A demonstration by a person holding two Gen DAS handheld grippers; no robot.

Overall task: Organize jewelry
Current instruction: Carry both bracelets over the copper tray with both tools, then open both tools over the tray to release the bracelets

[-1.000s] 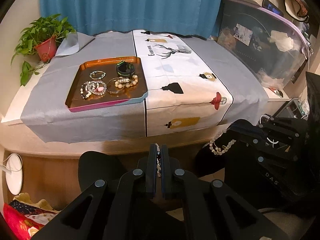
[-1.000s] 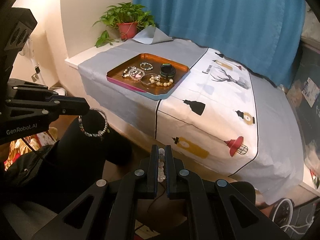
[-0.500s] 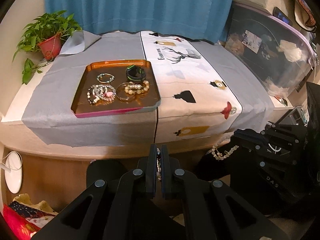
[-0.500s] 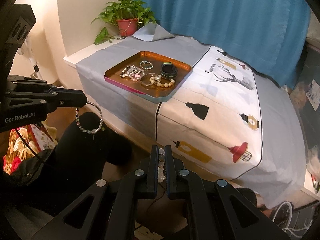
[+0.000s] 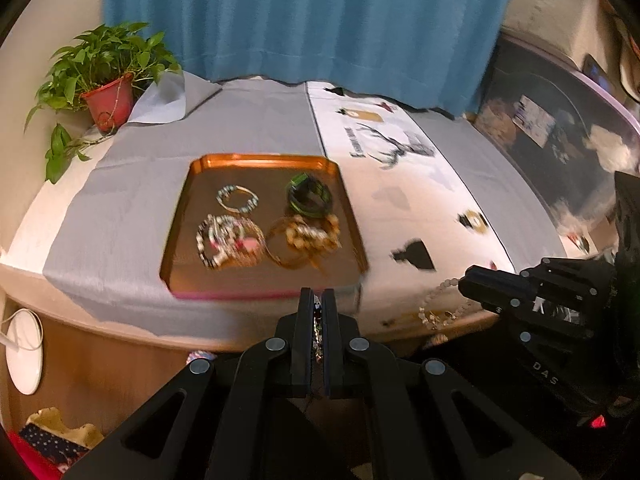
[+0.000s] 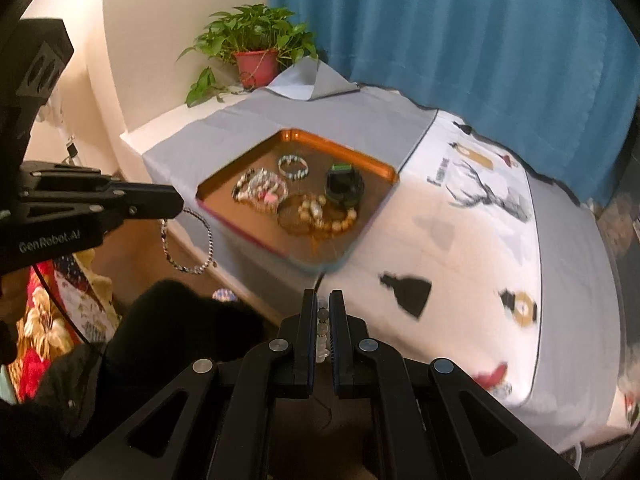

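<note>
An orange tray (image 5: 260,157) sits on the cloth-covered table and holds several bead bracelets (image 5: 230,238) and a black and green band (image 5: 310,198). My left gripper (image 5: 316,300) hovers just before the tray's near edge, shut on a dark beaded bracelet (image 6: 188,240) that hangs from its tips. My right gripper (image 6: 323,300) is short of the table edge, to the right of the tray (image 6: 344,151). It is shut on a pale bead bracelet (image 5: 436,304), which dangles below its fingers. Each gripper shows in the other's view, the left gripper (image 6: 176,204) and the right gripper (image 5: 464,280).
A potted plant (image 5: 108,96) stands at the table's far left corner before a blue curtain (image 5: 300,20). A grey and white printed cloth (image 5: 400,208) covers the table. A clear storage box (image 5: 560,140) is at the right, a white disc (image 5: 24,352) by the floor at the left.
Both grippers have moved forward toward the table with their bracelets still held. The tray now looks larger and closer in both views.
</note>
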